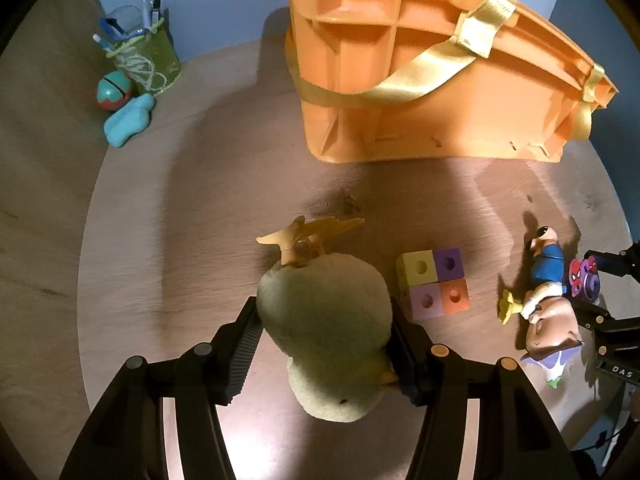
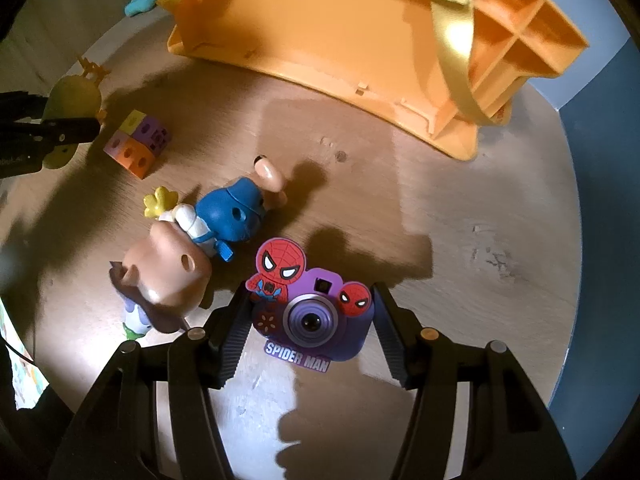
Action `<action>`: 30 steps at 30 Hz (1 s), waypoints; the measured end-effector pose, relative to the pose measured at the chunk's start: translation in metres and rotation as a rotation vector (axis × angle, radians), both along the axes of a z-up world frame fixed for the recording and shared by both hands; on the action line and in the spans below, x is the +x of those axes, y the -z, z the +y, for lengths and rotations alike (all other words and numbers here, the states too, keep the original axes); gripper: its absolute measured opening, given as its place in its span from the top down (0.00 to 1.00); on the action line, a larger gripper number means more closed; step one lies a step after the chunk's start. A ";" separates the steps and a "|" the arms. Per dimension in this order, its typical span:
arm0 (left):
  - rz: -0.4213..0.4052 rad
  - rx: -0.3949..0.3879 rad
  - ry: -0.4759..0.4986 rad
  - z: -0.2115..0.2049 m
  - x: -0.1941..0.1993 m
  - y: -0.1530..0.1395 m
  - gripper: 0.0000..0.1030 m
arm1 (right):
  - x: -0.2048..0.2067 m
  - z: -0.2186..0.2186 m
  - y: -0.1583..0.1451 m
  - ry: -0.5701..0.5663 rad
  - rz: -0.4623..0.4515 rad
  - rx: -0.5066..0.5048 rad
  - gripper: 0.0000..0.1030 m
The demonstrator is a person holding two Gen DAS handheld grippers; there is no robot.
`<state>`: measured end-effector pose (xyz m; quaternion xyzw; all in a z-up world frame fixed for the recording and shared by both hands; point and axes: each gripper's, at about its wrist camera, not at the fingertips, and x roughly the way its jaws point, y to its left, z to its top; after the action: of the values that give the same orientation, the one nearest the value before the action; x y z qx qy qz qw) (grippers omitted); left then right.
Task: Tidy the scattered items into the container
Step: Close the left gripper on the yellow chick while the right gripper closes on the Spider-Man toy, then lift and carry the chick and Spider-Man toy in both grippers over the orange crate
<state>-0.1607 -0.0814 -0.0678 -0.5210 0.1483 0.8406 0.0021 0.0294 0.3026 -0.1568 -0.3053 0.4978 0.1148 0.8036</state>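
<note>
Left wrist: fingers (image 1: 325,344) clamp plush duck (image 1: 324,312); right fingers (image 2: 310,328) grip toy camera (image 2: 316,320) (purple).

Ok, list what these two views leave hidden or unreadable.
- Orange basket inside: both wrist views show only its outer walls and rim, so its contents are unseen.
- Plush duck face: left wrist view, turned away, sides covered by the fingers.
- Spider-Man toy camera back: right wrist view, faces away.
- Pen holder contents: left wrist view, too small.

The plush duck (image 1: 324,312) looks fuzzy and matt, the orange basket (image 1: 440,120) is smooth moulded plastic with satin-glossy ribbon handles (image 1: 420,76), and the table (image 1: 200,200) shows matt wood grain.
</note>
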 end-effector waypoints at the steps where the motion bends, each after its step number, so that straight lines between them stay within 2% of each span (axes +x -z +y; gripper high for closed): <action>1: 0.003 -0.002 0.002 0.000 0.002 -0.003 0.46 | -0.001 0.000 -0.001 0.000 -0.003 0.001 0.46; 15: 0.058 -0.026 0.043 0.014 0.026 -0.032 0.46 | -0.018 0.004 -0.020 -0.015 -0.064 0.025 0.46; 16: 0.061 -0.028 0.046 0.013 0.025 -0.033 0.46 | -0.029 0.025 -0.020 -0.016 -0.069 0.026 0.46; 18: 0.063 -0.032 0.048 0.014 0.027 -0.035 0.46 | -0.056 0.027 -0.018 -0.020 -0.081 0.031 0.46; 20: 0.066 -0.037 0.057 0.018 0.030 -0.036 0.46 | -0.045 0.020 -0.024 -0.040 -0.101 0.032 0.46; 21: 0.068 -0.040 0.061 0.020 0.031 -0.037 0.46 | -0.047 0.018 -0.033 -0.096 -0.145 0.024 0.46; 25: 0.080 -0.046 0.078 0.026 0.036 -0.043 0.46 | -0.057 -0.004 -0.060 -0.107 -0.161 0.029 0.46; 30: 0.096 -0.052 0.094 0.031 0.042 -0.048 0.46 | -0.046 0.003 -0.057 -0.115 -0.179 0.033 0.46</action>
<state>-0.1192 -0.0508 -0.0196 -0.4726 0.1942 0.8594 0.0210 -0.0164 0.3059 -0.0993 -0.3293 0.4039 0.1413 0.8417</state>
